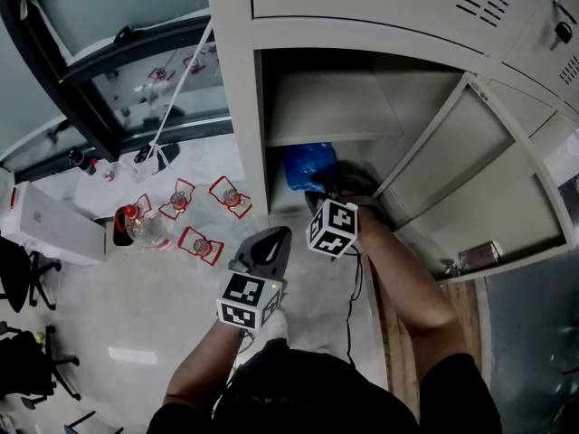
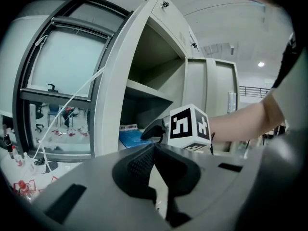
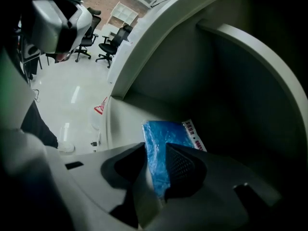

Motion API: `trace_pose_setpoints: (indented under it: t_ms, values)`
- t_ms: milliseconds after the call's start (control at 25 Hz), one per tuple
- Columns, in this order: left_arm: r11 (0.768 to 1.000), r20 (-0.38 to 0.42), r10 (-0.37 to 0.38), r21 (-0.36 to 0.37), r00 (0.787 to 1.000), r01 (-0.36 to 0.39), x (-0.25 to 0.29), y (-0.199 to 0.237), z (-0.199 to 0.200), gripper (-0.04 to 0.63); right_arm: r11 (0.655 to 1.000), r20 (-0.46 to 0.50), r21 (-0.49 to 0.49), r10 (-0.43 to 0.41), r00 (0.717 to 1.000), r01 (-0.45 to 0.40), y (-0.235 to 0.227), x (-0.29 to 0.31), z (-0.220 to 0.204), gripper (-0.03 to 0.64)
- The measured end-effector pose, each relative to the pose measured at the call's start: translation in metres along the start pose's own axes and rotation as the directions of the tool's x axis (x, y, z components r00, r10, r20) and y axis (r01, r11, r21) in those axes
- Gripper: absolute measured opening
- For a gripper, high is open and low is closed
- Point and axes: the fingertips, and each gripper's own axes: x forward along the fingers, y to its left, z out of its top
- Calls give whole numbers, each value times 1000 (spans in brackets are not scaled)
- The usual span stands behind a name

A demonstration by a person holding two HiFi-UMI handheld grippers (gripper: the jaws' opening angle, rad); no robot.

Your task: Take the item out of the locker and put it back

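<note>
Jaws of the right gripper (image 3: 155, 150) are standing apart inside the lower compartment of the open locker (image 1: 237, 107). The blue packet (image 3: 166, 129) is showing in the gap between them, with its near end lying right at the tips. I cannot tell whether the pads are touching it. The rest of the packet is stretching away ahead of this gripper, flat on the compartment floor, with a white printed strip running along the edge on the gripper's right. Above the gripper a shelf (image 1: 330, 107) is dividing the compartment, and to its right the locker door (image 1: 488, 174) is hanging open. The person's forearm (image 1: 398, 278) is reaching in behind the gripper's marker cube (image 1: 332, 227).

The left gripper (image 1: 276, 240) is hanging outside the locker, to the left of the right one and nearer the person. Its jaws are meeting tip to tip with nothing between them. It is pointing toward the locker opening, so the cube and the blue packet are sitting ahead of it. To its left, a clear bottle (image 1: 147, 229) and several red-framed pieces (image 1: 199, 244) are lying on the pale floor (image 1: 118, 315).
</note>
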Motion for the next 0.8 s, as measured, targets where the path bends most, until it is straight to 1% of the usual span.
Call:
trace_pose_setpoints:
  t_ms: [80, 240, 360, 640, 800]
  values:
    - [1000, -3, -1, -1, 1000, 1, 0, 0, -1, 3, 1000, -5, -7, 0, 1000, -1, 0, 2, 0, 126]
    - [1000, -8, -1, -4, 1000, 1, 0, 2, -3, 4, 1000, -20, -7, 1, 1000, -1, 1, 8, -2, 63]
    - [1000, -11, -1, -4, 1000, 1, 2, 4, -3, 5, 1000, -20, 15, -1, 1000, 1, 1, 11, -4, 22]
    - [1000, -15, -5, -10, 1000, 5, 5, 5, -5, 4, 995, 5, 98, 30, 1000, -30, 1, 11, -5, 8]
    - [1000, -17, -3, -9, 1000, 3, 4, 2, -6, 4, 992, 26, 126, 14, 1000, -17, 4, 7, -5, 8]
